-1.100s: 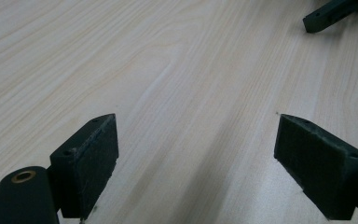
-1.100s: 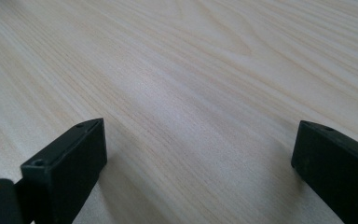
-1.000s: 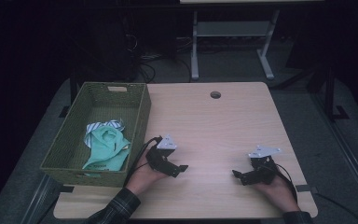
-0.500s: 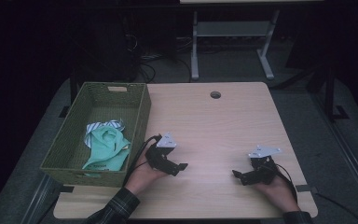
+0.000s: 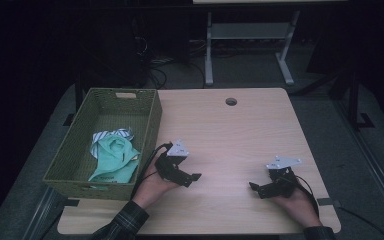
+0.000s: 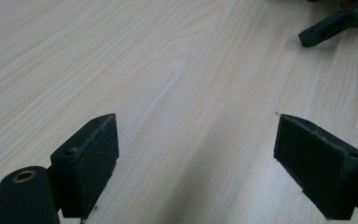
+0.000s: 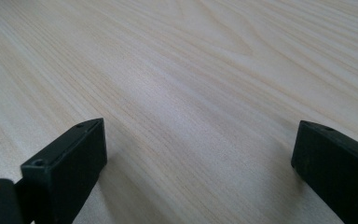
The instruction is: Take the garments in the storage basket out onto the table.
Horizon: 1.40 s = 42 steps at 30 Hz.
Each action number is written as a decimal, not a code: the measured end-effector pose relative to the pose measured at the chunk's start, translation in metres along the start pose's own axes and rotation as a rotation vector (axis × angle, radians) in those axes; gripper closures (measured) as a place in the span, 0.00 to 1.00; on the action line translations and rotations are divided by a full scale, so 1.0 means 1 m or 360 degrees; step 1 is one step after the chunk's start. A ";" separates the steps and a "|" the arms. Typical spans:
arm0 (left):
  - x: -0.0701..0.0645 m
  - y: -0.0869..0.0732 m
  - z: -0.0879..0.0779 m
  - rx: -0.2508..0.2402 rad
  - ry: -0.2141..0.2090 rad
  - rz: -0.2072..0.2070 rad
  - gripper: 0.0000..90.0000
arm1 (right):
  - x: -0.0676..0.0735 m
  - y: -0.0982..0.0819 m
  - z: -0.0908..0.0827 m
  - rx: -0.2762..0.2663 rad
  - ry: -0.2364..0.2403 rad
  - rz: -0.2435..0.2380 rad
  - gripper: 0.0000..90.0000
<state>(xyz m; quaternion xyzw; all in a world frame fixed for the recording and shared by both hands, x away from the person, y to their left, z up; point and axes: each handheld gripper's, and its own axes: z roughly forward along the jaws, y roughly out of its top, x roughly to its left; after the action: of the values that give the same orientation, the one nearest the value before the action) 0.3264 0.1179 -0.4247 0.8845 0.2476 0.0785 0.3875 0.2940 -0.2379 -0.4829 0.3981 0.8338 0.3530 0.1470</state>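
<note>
The crumpled mint-green cloth (image 5: 114, 159) lies in the near half of the olive-green woven basket (image 5: 151, 119), bunched on top of a striped white-and-dark fabric piece (image 5: 111, 135) that peeks out at its far edge, and its long axis runs roughly near to far along the basket. From the black left gripper (image 5: 189, 178) the cloth sits to the left and slightly farther off, on the other side of the basket's right wall, so any reach for it looks like a lift over that rim. The left gripper rests low on the pale wooden table (image 5: 230, 135), just beside the basket, and in the left gripper view (image 6: 193, 154) its jaws stand wide apart over bare wood grain, with nothing between them. The black right gripper (image 5: 254, 188) sits well apart on the near right of the table, its tip also showing at the far right corner of the left gripper view; its own view (image 7: 196, 158) has the jaws spread just as wide and holding nothing. The left hand is clearly the nearer one to the cloth. Count: one basket, one green cloth, one striped piece, two grippers, one small round hole (image 5: 231, 101) at the table's far edge.
</note>
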 end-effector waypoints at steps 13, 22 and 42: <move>-0.001 0.006 -0.006 0.0008 0.0007 0.0000 0.15 | 0.000 0.000 0.000 -0.0001 0.0002 -0.0003 0.03; -0.002 0.010 -0.011 0.0005 0.0003 0.0001 0.15 | 0.000 0.000 0.000 0.0002 0.0001 0.0003 0.03; -0.002 0.024 -0.027 -0.0034 -0.0016 0.0022 0.15 | 0.000 0.000 0.000 0.0000 0.0005 -0.0001 0.03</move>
<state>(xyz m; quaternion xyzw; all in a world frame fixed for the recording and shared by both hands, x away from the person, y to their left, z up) 0.3247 0.1203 -0.3881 0.8824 0.2386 0.0795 0.3976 0.2938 -0.2377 -0.4827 0.3973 0.8342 0.3536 0.1456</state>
